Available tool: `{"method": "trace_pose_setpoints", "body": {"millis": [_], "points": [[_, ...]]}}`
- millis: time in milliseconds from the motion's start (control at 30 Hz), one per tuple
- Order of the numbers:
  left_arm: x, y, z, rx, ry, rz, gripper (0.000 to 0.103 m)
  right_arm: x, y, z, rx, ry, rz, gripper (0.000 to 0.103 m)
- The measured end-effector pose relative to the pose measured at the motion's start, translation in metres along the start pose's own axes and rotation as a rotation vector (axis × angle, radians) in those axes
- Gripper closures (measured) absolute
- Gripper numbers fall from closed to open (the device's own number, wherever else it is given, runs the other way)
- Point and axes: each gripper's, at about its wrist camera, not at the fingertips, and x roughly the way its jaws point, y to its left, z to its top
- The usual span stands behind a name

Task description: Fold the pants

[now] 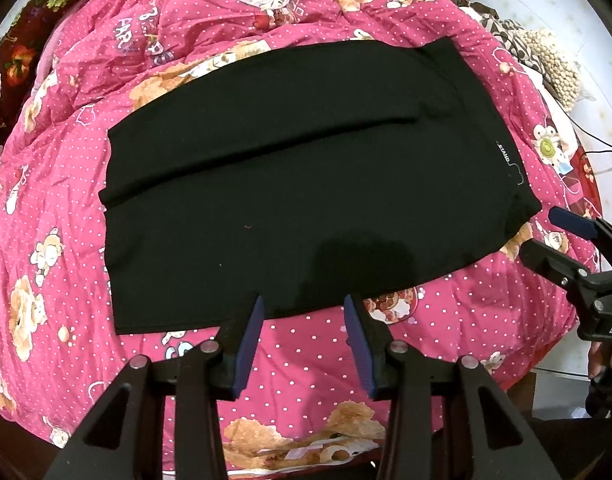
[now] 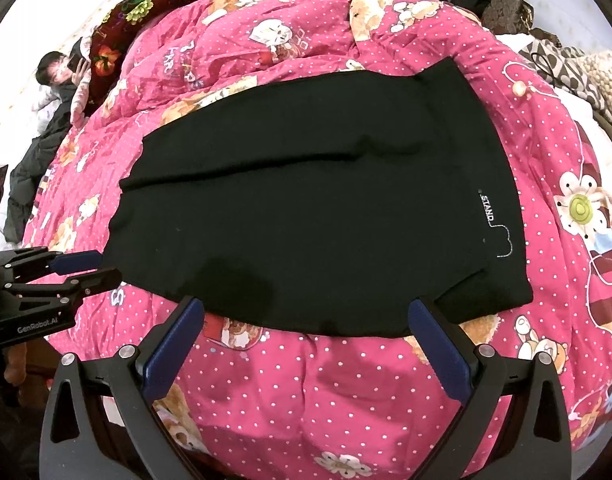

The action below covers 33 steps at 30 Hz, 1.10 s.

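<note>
Pants [image 1: 306,184]: black, folded flat, seemingly leg over leg; white "STAND" lettering at right edge; centre frame on pink quilt [image 1: 445,320].
Left gripper [image 1: 302,320]: jaws apart, empty.
Right gripper [image 2: 306,320]: jaws wide, empty.

Black pants [image 2: 306,200] lie flat on a pink teddy-print quilt [image 2: 325,380]; the right hand-held gripper [image 2: 304,312] hovers open at their near edge.
</note>
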Motion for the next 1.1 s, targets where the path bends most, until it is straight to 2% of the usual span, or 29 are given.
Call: {"method": "trace_pose_setpoints", "body": {"millis": [1000,1100], "points": [[0.029,0.002,0.022,0.016,0.069,-0.06,0.058,0.02,-0.014,0.014,0.027,0.046,-0.028,0.001],[0.033,0.001,0.025,0.021,0.077,-0.07,0.058,0.023,-0.014,0.016,0.031,0.059,-0.031,0.005]]}}
